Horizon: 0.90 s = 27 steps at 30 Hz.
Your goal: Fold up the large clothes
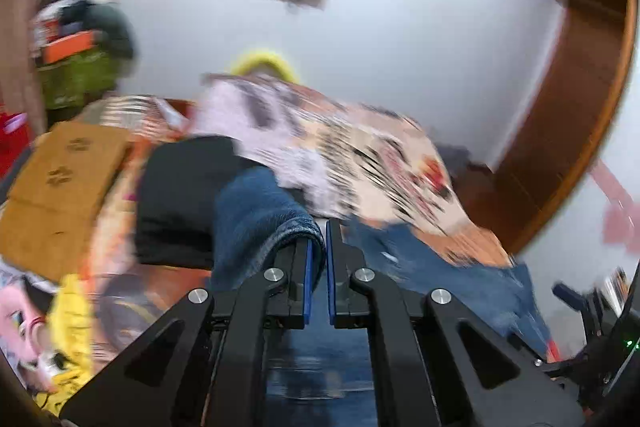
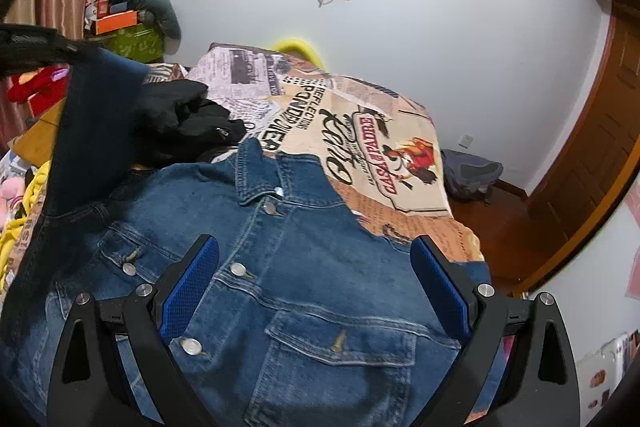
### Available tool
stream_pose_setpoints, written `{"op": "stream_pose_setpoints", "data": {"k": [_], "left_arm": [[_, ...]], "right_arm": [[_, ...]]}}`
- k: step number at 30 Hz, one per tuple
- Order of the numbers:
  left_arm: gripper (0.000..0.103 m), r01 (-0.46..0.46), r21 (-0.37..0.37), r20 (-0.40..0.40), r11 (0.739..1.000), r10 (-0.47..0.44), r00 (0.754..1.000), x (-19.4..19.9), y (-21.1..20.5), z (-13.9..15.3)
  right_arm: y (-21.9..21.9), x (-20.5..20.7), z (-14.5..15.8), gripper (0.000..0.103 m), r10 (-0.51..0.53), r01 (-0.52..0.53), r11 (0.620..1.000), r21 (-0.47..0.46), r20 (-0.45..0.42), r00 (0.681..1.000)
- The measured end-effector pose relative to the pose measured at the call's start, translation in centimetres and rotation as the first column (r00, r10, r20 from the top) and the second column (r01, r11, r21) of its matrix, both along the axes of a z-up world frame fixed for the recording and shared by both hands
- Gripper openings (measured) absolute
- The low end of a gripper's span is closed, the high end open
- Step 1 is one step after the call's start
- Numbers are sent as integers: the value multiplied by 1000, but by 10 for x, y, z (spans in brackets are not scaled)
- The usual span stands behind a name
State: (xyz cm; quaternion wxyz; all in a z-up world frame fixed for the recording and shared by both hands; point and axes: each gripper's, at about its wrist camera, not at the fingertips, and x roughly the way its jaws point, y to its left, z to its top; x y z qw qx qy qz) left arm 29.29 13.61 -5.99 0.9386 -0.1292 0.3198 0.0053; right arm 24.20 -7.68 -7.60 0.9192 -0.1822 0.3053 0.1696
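A: We have the left gripper [image 1: 318, 251] pinching a sleeve edge of the blue denim button-front jacket [image 2: 304, 267], which lies front-up on the newspaper-print bedspread [image 2: 400, 131]. I'd say we carry that sleeve across the chest without dragging the body.

B: Agreed. Our right gripper [image 2: 316, 291] hangs spread wide above the jacket's front, holding nothing; we could pin the placket with it while the sleeve crosses.

A: Count?

B: One denim jacket, one crumpled black garment [image 2: 184, 123] just beyond its collar, and two grippers.
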Motion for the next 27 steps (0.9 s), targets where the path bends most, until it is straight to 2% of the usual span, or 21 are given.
{"op": "stream_pose_setpoints", "data": {"k": [3, 6, 9, 10, 11, 13, 14, 17, 20, 22, 25, 27], "left_arm": [[4, 104, 13, -95, 994, -103, 990, 21, -46, -29], [5, 172, 2, -198, 985, -168, 966, 30, -80, -66], [5, 228, 30, -276, 973, -211, 938, 31, -109, -92], [11, 246, 40, -301, 968, -223, 927, 30, -117, -99], [20, 264, 38, -324, 964, -238, 915, 29, -123, -105], [35, 294, -1, -361, 956, -274, 891, 24, -126, -118], [39, 304, -17, -376, 952, -288, 881, 21, -125, -124], [40, 333, -2, -415, 943, -303, 858, 13, -129, -134], [42, 345, -1, -416, 938, -314, 853, 2, -126, -130], [42, 339, -21, -400, 941, -319, 859, -5, -117, -118], [45, 307, -42, -354, 951, -301, 885, -11, -98, -95], [54, 266, -4, -306, 964, -254, 917, -18, -82, -75]], "right_arm": [[-9, -1, -1, 95, -13, 13, 1000, 3, 0, 1000], [-21, -1, -5, 95, -32, 32, 999, -1, -3, 999], [-32, 0, -11, 96, -50, 50, 999, -5, -26, 998], [-37, 3, -14, 95, -54, 54, 999, -4, -46, 997], [-41, 3, -17, 95, -57, 57, 998, -4, -60, 997], [-47, 3, -21, 95, -68, 67, 998, -11, -71, 995], [-49, 1, -23, 95, -73, 71, 997, -17, -71, 995], [-52, -1, -26, 95, -78, 75, 997, -35, -71, 994], [-52, -3, -26, 95, -59, 56, 998, -39, -71, 996], [-50, -5, -24, 95, -44, 42, 998, -36, -66, 997], [-41, -7, -20, 95, -19, 18, 999, -41, -48, 999], [-33, -8, -16, 95, 1, -2, 999, -38, -36, 999]]}}
